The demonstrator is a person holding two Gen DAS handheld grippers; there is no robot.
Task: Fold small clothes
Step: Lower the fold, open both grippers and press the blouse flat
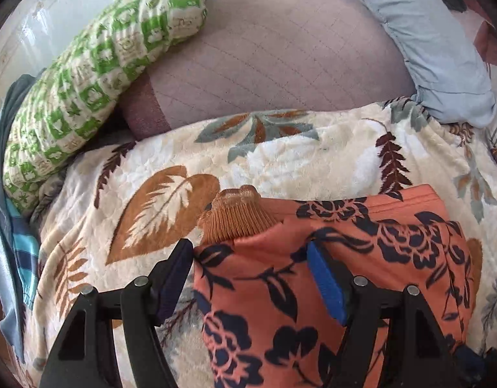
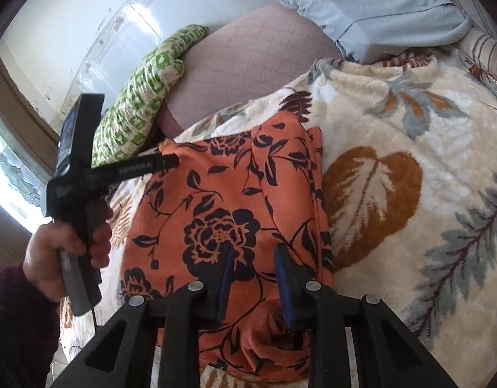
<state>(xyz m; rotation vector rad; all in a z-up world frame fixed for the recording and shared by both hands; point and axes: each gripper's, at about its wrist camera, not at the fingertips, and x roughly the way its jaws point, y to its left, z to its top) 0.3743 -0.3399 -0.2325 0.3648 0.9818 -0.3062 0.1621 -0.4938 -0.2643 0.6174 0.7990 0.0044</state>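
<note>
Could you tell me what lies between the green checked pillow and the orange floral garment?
Only the leaf-print blanket separates pillow and garment, clearest in the left wrist view.

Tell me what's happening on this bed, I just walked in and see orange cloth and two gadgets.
A person is folding a small orange floral garment on a leaf-print blanket. The right gripper sits at the garment's near edge with cloth bunched between its narrowed jaws. The left gripper, held in the person's hand, is open at the garment's far corner and holds nothing.
</note>
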